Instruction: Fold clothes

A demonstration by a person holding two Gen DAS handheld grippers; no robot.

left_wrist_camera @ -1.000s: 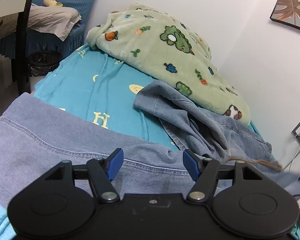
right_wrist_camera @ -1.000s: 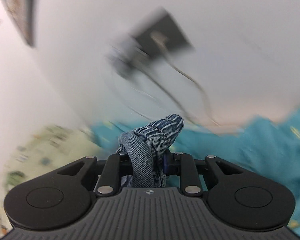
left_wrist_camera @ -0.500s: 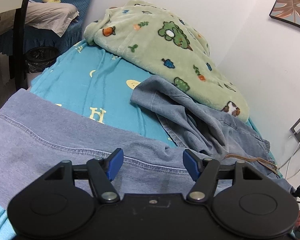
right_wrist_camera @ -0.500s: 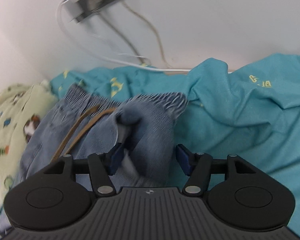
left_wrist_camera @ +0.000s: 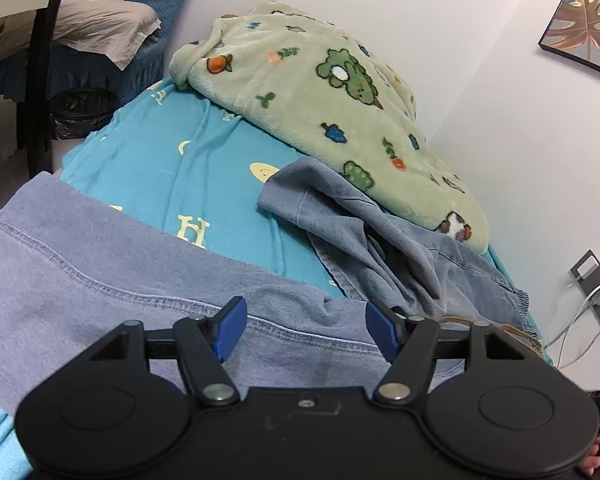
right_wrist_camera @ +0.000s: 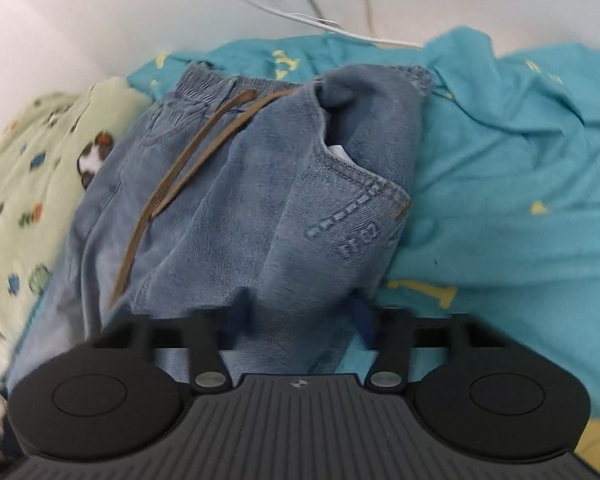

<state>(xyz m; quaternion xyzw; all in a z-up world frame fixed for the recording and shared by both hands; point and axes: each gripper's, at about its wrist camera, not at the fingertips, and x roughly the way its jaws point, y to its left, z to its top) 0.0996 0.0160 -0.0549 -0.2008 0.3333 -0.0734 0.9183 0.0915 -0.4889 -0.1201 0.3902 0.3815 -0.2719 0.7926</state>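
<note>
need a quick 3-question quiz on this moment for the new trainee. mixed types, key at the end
1. True or false: the left tongs are clamped on the green fleece blanket.
2. What lies across the crumpled blue denim jeans near their waistband? A) a brown cord B) a white charger cable C) a red belt
3. Fill in: the jeans lie on a ___ bed sheet with yellow letters.

Key:
1. False. They stand open over pale blue denim fabric and grip nothing.
2. A.
3. Teal.
</note>
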